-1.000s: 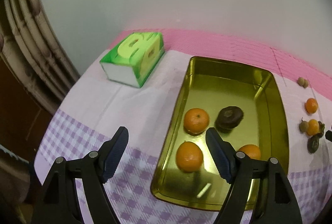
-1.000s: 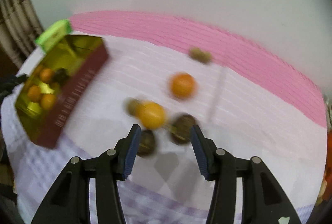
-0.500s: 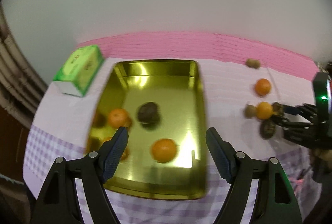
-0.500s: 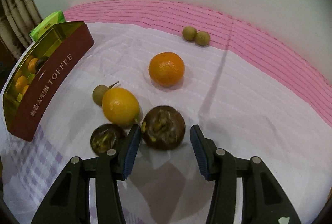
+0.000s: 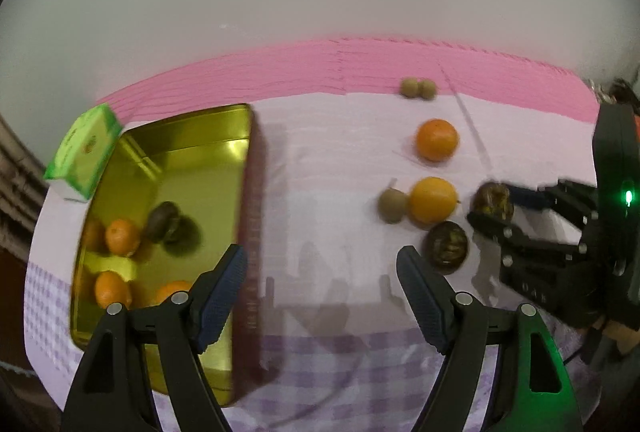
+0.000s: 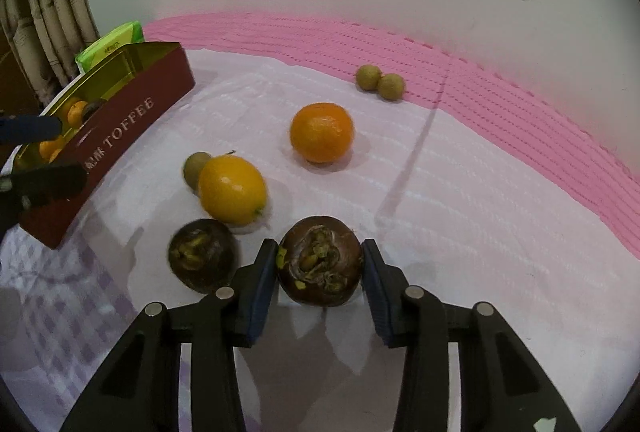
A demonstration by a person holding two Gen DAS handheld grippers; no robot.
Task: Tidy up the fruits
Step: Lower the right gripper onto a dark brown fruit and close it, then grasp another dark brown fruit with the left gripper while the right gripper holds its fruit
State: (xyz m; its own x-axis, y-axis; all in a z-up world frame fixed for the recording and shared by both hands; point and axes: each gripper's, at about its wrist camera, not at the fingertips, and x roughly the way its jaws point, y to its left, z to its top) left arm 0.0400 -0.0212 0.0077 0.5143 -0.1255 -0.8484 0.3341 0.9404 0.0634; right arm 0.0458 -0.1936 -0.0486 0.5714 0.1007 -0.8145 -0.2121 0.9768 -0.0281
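My right gripper [image 6: 320, 268] has its pads against both sides of a dark brown mangosteen [image 6: 320, 266] on the white cloth; it shows too in the left wrist view [image 5: 493, 201]. A second mangosteen [image 6: 202, 260], a yellow-orange fruit [image 6: 232, 190] with a small brown fruit [image 6: 196, 168] behind it, an orange [image 6: 322, 132] and two small brown fruits [image 6: 380, 82] lie beyond. The gold toffee tin [image 5: 224, 136] holds three oranges [image 5: 122, 237] and a mangosteen [image 5: 164, 222]. My left gripper [image 5: 322, 292] is open and empty above the cloth right of the tin.
A green tissue pack [image 5: 82, 152] lies behind the tin at the far left. A pink mat [image 6: 520, 104] runs along the white wall at the back. Curtains [image 6: 48, 16] hang at the left. The cloth's checked border [image 5: 340, 372] is near me.
My right gripper has moved forward and closed on the mangosteen. My left gripper's view has swung right, from over the tin toward the loose fruits.
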